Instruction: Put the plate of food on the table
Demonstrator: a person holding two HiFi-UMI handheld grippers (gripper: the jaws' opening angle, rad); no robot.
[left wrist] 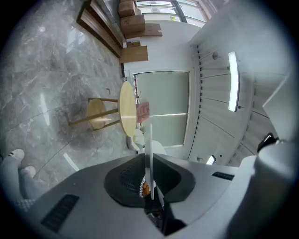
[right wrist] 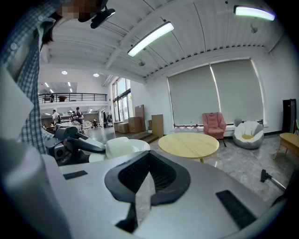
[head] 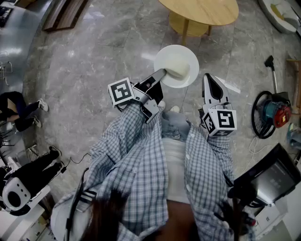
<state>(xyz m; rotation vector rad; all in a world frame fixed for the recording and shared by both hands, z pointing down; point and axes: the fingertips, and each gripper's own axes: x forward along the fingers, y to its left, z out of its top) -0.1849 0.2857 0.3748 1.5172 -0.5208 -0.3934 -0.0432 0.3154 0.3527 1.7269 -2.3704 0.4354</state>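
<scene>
A white plate [head: 176, 61] carrying a pale lump of food [head: 179, 71] hangs above the marble floor. My left gripper [head: 164, 74] is shut on its near rim. In the left gripper view the plate [left wrist: 151, 140] shows edge-on as a thin white line between the pads, with the left gripper [left wrist: 150, 179] clamped on it. The round wooden table [head: 202, 10] stands just beyond the plate and also shows ahead as table [left wrist: 126, 109] and table [right wrist: 189, 144]. My right gripper [head: 207, 77] floats to the plate's right, shut and holding nothing. From the right gripper [right wrist: 147, 179], the plate [right wrist: 124, 148] lies to the left.
A red and teal machine with a black hose [head: 273, 113] sits on the floor at right, and a black screen [head: 268, 176] stands near my right elbow. People and a black-and-white robot [head: 19, 188] are at far left. A pink armchair [right wrist: 214, 123] and a white beanbag [right wrist: 248, 133] stand behind the table.
</scene>
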